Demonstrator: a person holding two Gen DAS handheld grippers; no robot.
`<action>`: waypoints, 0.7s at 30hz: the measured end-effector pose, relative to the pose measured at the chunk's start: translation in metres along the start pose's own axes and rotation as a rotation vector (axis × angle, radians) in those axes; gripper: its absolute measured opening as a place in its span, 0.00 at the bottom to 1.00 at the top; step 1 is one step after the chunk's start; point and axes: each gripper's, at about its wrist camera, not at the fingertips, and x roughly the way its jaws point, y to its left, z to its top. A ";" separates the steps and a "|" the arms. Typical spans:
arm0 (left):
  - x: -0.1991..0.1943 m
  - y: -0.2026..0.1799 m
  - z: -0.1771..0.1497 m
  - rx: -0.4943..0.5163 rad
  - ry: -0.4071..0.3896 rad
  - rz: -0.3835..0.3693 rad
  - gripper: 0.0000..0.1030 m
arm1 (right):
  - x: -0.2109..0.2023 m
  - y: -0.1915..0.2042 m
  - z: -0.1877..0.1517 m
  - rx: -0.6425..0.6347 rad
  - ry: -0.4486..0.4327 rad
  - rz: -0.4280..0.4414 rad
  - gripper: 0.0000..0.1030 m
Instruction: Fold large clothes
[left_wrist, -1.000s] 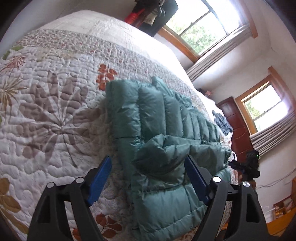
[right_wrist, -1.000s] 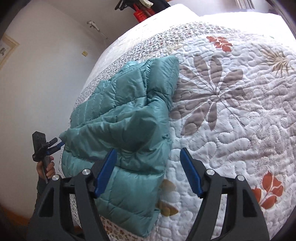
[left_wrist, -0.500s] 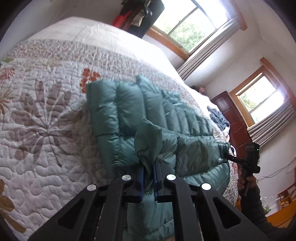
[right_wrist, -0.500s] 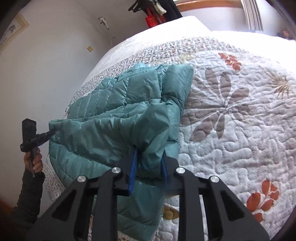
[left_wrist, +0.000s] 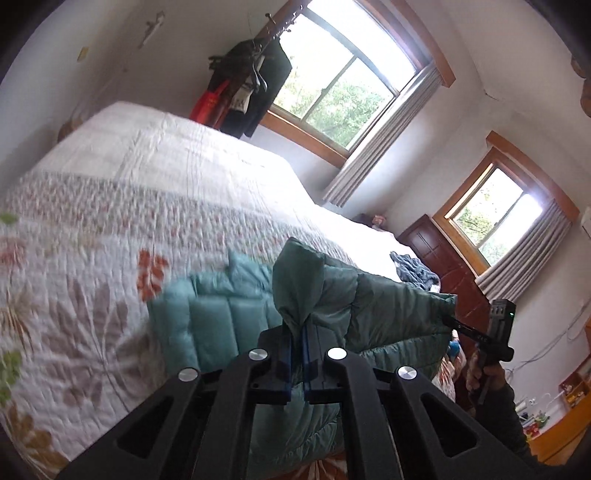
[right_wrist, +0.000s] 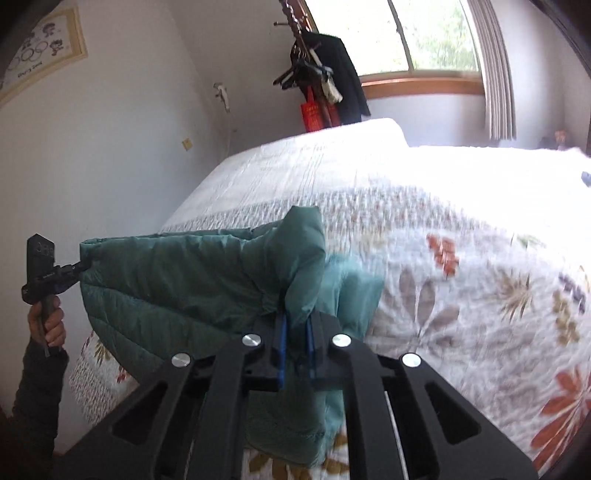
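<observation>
Clamping the teal jacket (left_wrist: 388, 306), both grippers lift it above the bed (left_wrist: 110, 206).

Home bedroom: quilted bed (left_wrist: 110, 206), curtained windows (left_wrist: 343, 96)

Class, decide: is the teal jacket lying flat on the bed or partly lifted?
Partly lifted. The left gripper and right gripper each pinch the jacket, raising its near edge; its far part rests on the bed.

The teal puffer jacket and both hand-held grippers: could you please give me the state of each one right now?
teal puffer jacket: partly lifted off the quilt, held at two corners
left hand-held gripper: shut on a jacket corner
right hand-held gripper: shut on the other jacket corner
</observation>
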 end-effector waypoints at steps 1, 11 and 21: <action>0.004 -0.001 0.014 0.006 -0.003 0.018 0.03 | 0.004 0.001 0.015 -0.006 -0.013 -0.019 0.06; 0.086 0.031 0.101 -0.039 0.034 0.175 0.03 | 0.093 -0.010 0.100 -0.006 -0.009 -0.153 0.06; 0.178 0.107 0.099 -0.185 0.136 0.221 0.03 | 0.206 -0.058 0.094 0.063 0.119 -0.231 0.05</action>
